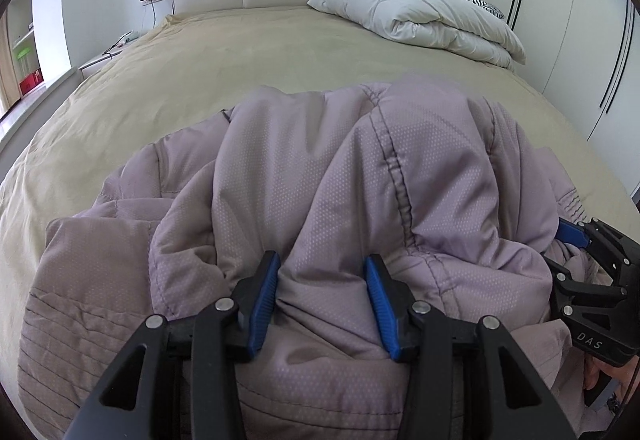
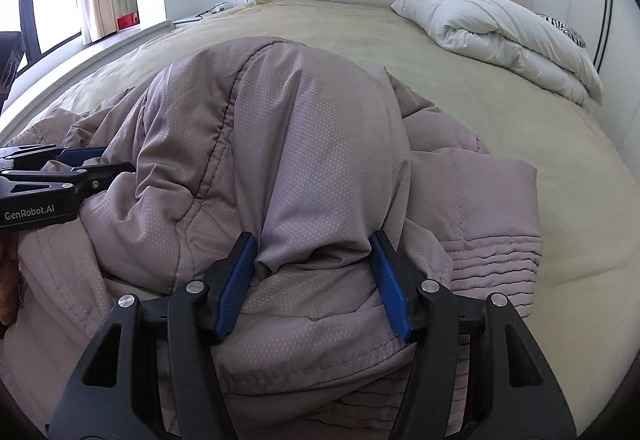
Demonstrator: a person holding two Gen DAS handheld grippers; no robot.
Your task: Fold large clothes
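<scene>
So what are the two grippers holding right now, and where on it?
Both straddle bunched folds of the mauve padded jacket: left gripper and right gripper each have fabric between spread jaws. Whether either actually clamps it cannot be told.

Both the left gripper and the right gripper are black, with blue pads and silver screws; white "GenRobot.AI" lettering marks one.

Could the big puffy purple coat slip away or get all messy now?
Maybe. The jacket is thick and puffy, and each gripper, left and right, holds only a bunched ridge between wide-set fingers, so fabric could slip out. The bulge between them may flop crooked when laid on the bed. One ribbed cuff sticks out loose and may untuck.
</scene>
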